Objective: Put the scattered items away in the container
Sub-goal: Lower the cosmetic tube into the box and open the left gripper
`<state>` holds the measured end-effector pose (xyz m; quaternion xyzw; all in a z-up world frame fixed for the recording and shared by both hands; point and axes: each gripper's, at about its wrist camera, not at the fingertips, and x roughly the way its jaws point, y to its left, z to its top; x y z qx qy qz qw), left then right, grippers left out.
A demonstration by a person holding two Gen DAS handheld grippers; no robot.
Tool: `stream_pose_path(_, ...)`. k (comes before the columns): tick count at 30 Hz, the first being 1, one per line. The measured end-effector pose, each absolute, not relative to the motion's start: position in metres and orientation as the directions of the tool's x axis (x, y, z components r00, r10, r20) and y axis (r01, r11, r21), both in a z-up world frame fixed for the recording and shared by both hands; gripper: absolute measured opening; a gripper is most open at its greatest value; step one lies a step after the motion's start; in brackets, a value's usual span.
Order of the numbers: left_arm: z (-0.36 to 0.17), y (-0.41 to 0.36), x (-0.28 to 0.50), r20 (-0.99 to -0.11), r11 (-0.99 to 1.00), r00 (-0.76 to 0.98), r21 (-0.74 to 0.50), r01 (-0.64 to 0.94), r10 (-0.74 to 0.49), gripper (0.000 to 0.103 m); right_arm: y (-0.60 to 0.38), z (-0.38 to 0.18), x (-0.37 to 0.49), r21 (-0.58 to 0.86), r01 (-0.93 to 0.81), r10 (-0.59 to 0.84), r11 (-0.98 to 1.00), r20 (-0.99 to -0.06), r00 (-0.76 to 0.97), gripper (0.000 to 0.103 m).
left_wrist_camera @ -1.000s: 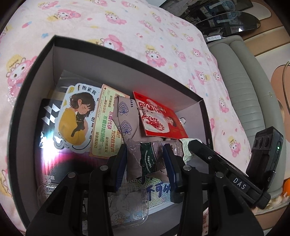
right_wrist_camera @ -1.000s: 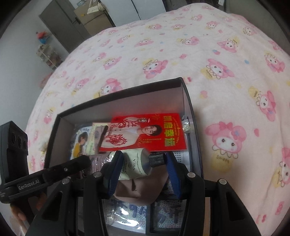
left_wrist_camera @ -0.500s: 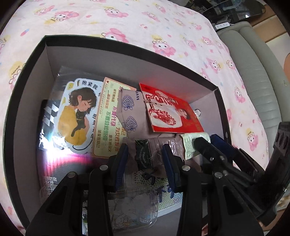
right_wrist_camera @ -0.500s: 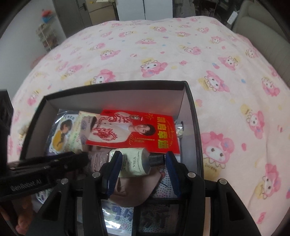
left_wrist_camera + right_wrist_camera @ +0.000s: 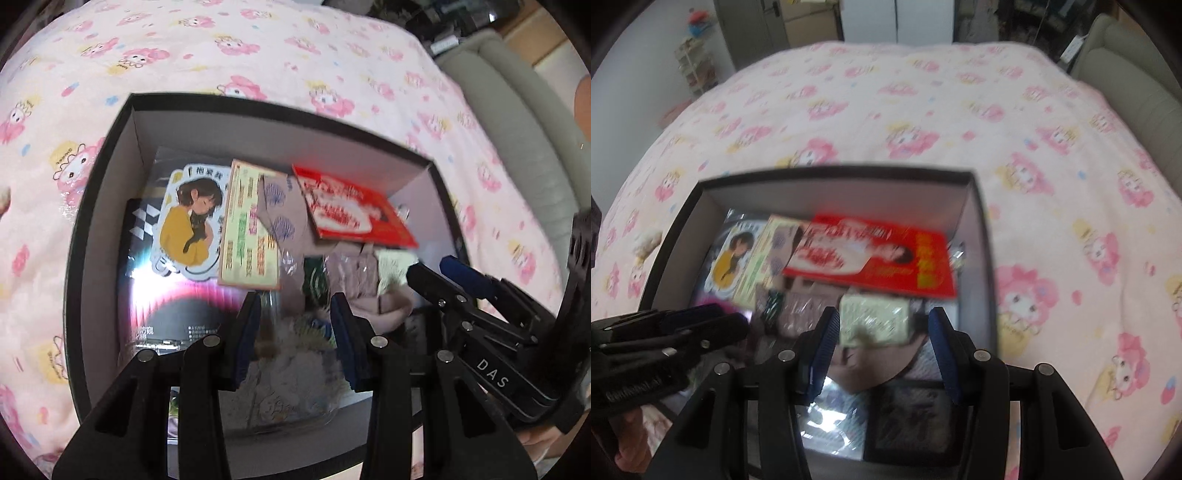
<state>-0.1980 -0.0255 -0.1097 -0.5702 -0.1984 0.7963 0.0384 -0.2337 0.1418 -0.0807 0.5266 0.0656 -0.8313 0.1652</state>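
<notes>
- Noting the container first: black box (image 5: 834, 173) with grey inner walls, sitting on a pink cartoon-print bedspread (image 5: 923, 110); both grippers hang over its near half, pointing steeply down.
- Right gripper (image 5: 882, 321): blue pads set apart, pale cream tube (image 5: 875, 325) lying crosswise at the tips.
- Tube's long axis runs 9 to 3 o'clock in the right wrist view; dark cap end points to 3 o'clock, flat end to 9.
- Tube is inside the box, toward its right wall, just at 6 o'clock of the red card (image 5: 871, 258).
- Grip on the tube: cannot tell. The frame is blurred and the pad-to-tube contact is not resolved.
- Left gripper (image 5: 295, 306): pads parted, released, nothing pinched; only blurred clear plastic on the box floor shows between them.
- Green sachet (image 5: 314, 280) lies just past the left fingertips, at about 12 o'clock of them.
- Girl-in-yellow sticker (image 5: 192, 221) lies flat at 10 o'clock from the left gripper.
</notes>
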Motion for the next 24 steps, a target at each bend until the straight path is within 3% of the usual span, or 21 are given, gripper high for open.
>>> stream_pose_path(12,-0.135,-0.022,-0.214,-0.909,-0.901,-0.266,-0.380,0.208,0.322,0.039,0.131,-0.101,-0.234,-0.028,0.357,-0.120,-0.934,-0.915,-0.385,0.049)
stream_pose_path(20,-0.110,-0.030,-0.201,-0.859,-0.888,-0.398,-0.420,0.186,0.323,0.039,0.145,-0.080,-0.237,0.088,0.302,-0.220,-0.949,-0.871,-0.438,0.049)
stream_pose_path(24,-0.115,-0.030,-0.207,-0.873,-0.889,-0.378,-0.407,0.210,0.310,0.039,0.141,-0.091,-0.243,0.117,0.308,-0.238,-0.944,-0.889,-0.390,0.049)
